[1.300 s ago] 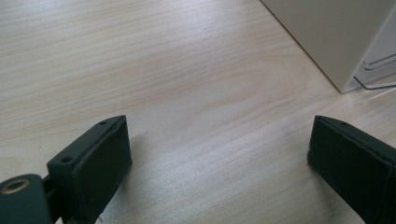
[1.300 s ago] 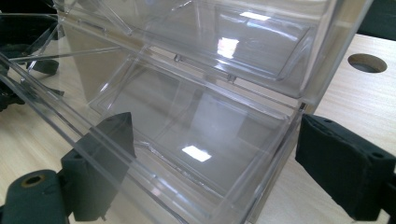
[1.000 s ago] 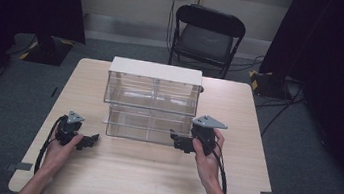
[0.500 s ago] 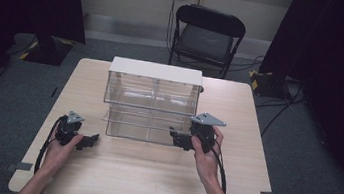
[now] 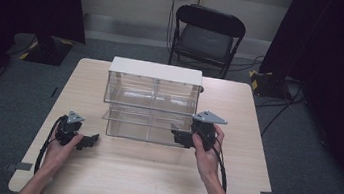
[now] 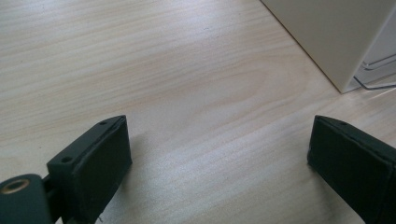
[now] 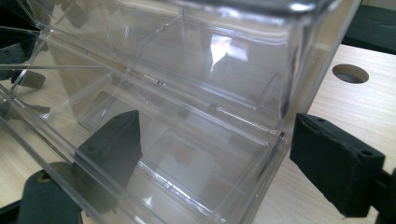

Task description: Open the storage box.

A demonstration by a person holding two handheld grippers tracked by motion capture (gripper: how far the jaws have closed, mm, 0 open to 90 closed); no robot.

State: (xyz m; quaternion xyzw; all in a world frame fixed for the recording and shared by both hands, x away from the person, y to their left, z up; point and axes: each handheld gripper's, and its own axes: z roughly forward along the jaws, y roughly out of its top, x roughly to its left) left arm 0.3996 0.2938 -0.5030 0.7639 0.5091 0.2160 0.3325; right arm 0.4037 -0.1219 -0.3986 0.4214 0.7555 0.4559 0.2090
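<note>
While the left gripper (image 5: 87,141) rests gaping at seven o'clock, the right gripper (image 5: 178,134), jaws apart, straddles the pulled-out lower drawer (image 5: 148,125) of the clear cabinet (image 5: 152,90) mid-table (image 5: 148,184).

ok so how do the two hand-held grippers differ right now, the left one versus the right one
The left hand-held gripper rests low on bare table, apart from the clear drawer cabinet; the right hand-held gripper is at the pulled-out lower drawer, one jaw inside its corner, one outside. The left's jaws have nothing between them; the right's straddle the drawer wall. Both are open.
</note>
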